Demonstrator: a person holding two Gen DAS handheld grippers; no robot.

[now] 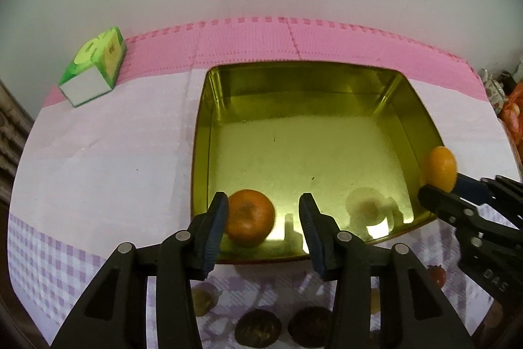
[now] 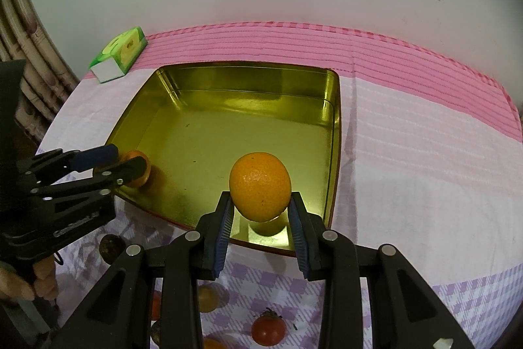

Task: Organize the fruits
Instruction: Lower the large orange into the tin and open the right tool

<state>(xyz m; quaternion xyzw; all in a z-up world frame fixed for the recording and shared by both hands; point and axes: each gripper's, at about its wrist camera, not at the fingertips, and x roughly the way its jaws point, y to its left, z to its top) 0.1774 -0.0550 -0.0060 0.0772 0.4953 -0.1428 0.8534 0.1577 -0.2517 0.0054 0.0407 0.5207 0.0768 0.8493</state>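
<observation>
Your gold tin (image 2: 333, 107) sits on the tablecloth (image 2: 408, 159). Any writing on the green tissue pack (image 2: 122, 53) beyond its far left corner is unreadable. Above the tin's near edge, your right gripper (image 2: 260, 211) clenches a yellow-orange orange (image 2: 260, 185), long axis upright. Your left gripper (image 1: 264, 215) stands released around the darker orange (image 1: 250, 216) resting in the near left corner.

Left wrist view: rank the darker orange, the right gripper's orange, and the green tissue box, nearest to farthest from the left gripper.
1. Darker orange: sits in the gold tin's near-left corner, between the fingers of the left gripper.
2. Lighter orange: gripped by the right gripper, over the tin's right rim.
3. Green tissue box: far left, on the cloth near the wall.
</observation>
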